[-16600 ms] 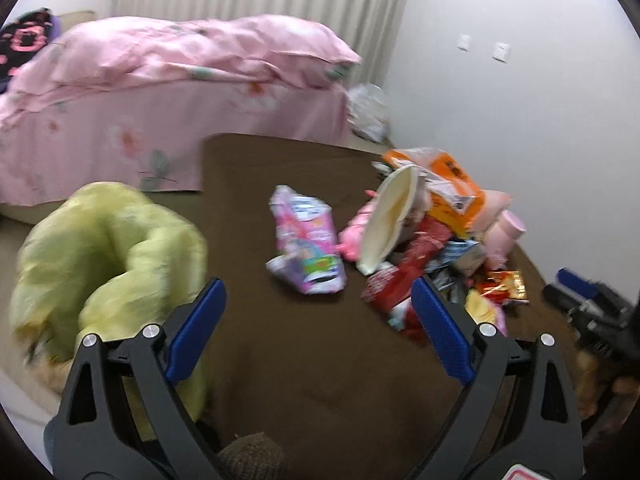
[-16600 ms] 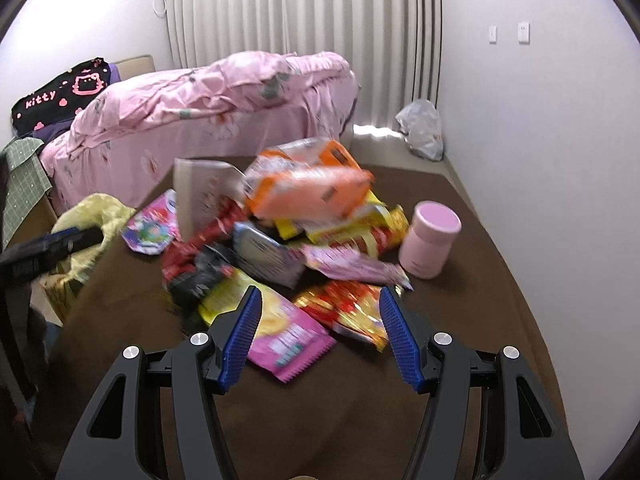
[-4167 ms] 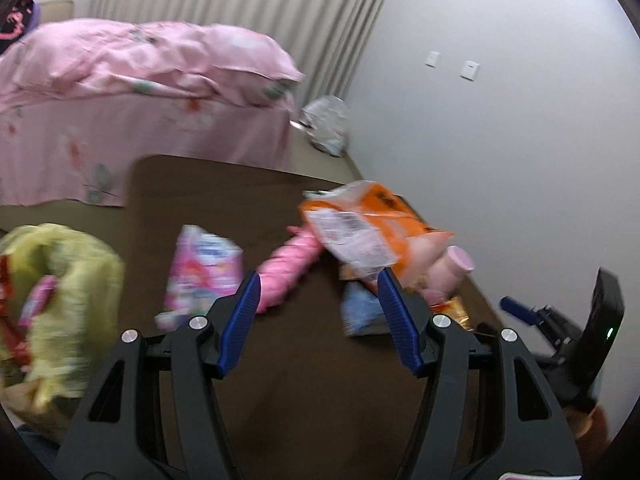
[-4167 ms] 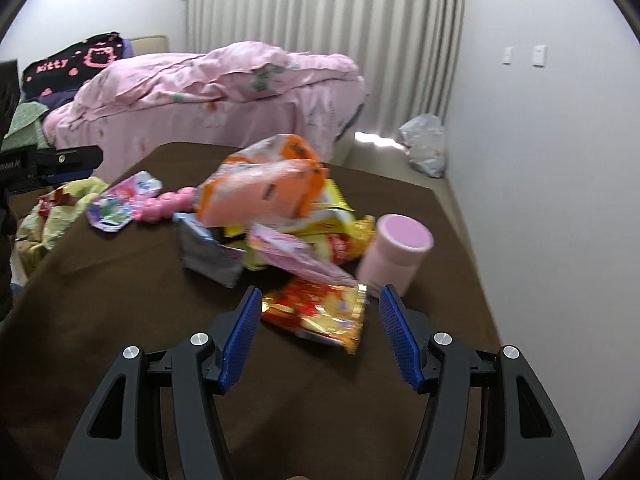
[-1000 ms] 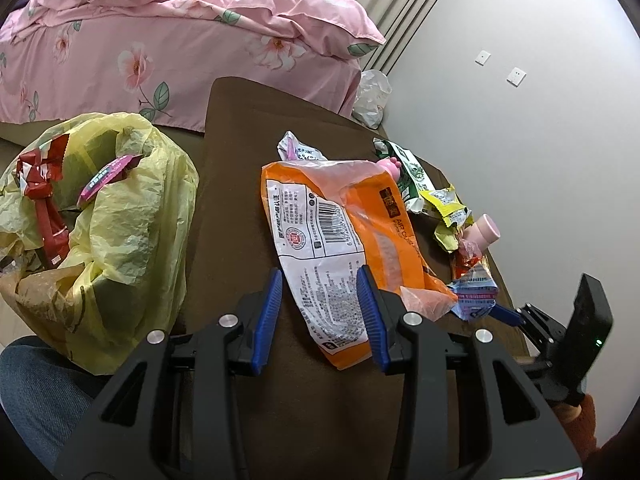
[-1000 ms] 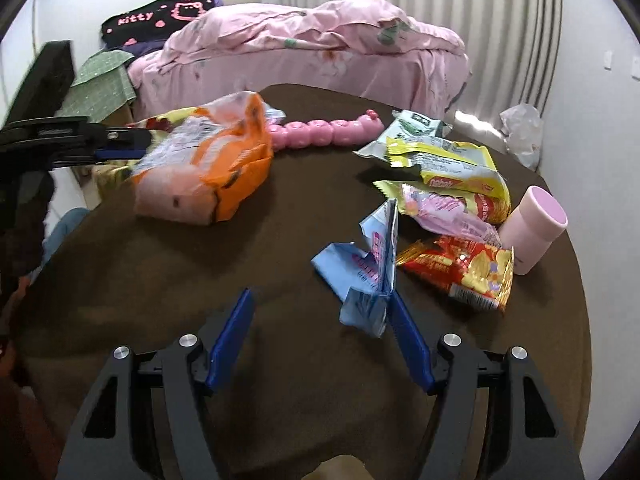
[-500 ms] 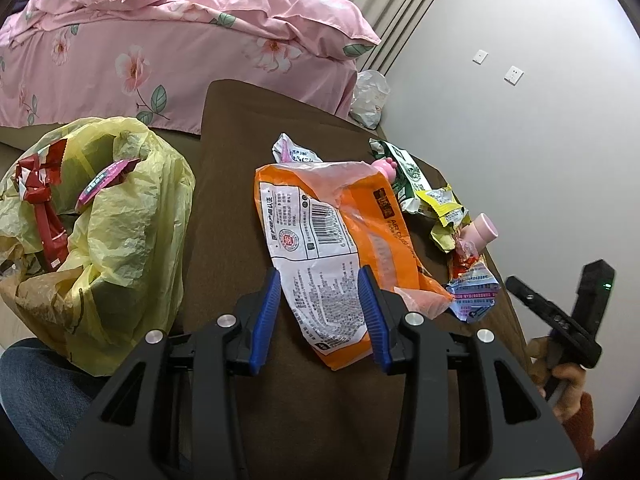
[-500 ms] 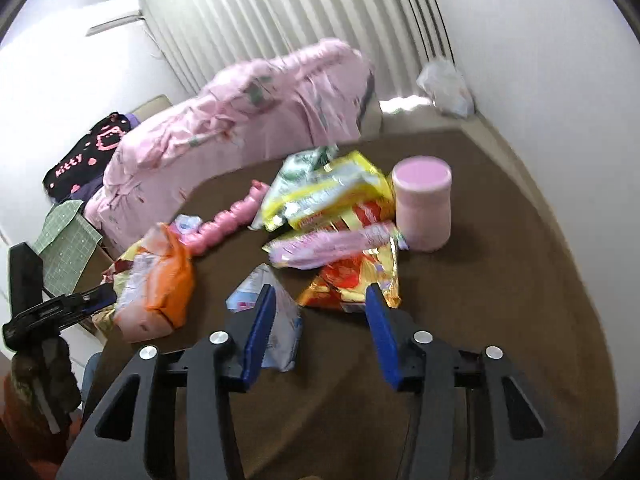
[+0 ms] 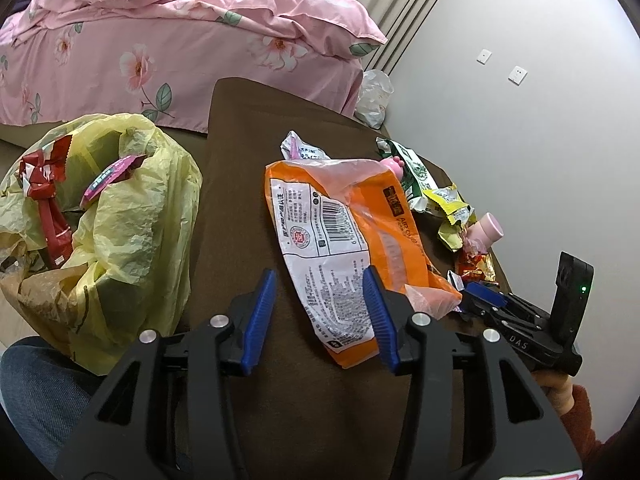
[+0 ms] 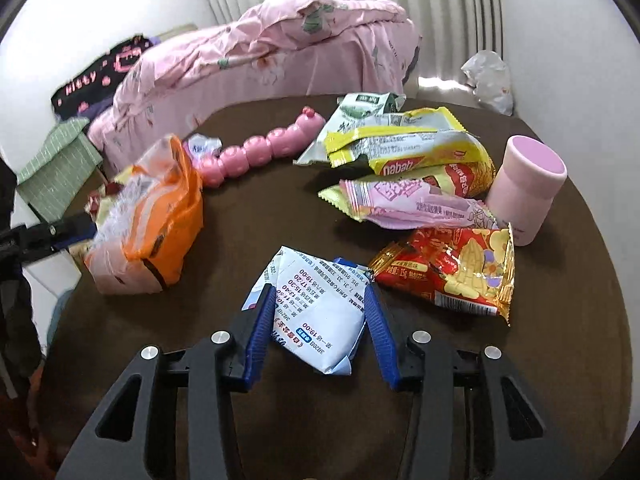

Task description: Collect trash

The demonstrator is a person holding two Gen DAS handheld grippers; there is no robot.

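A big orange snack bag (image 9: 352, 240) lies on the brown table (image 9: 248, 176), its near end between the fingers of my open left gripper (image 9: 320, 312). A yellow trash bag (image 9: 120, 216) with wrappers inside stands left of the table. My right gripper (image 10: 318, 320) is open, its fingers on either side of a white-and-blue wrapper (image 10: 316, 312) that lies on the table. The orange bag also shows in the right wrist view (image 10: 156, 220). My right gripper shows in the left wrist view (image 9: 484, 300) at the right.
More wrappers lie beyond: a red one (image 10: 452, 268), a pink one (image 10: 408, 204), a yellow one (image 10: 408, 148), a green-white one (image 10: 356, 116). A pink cup (image 10: 528, 188) and a pink beaded toy (image 10: 260, 152) are on the table. A pink bed (image 9: 160, 40) stands behind.
My right gripper has swung down and now straddles the white-and-blue wrapper. My left gripper has hardly moved around the orange bag.
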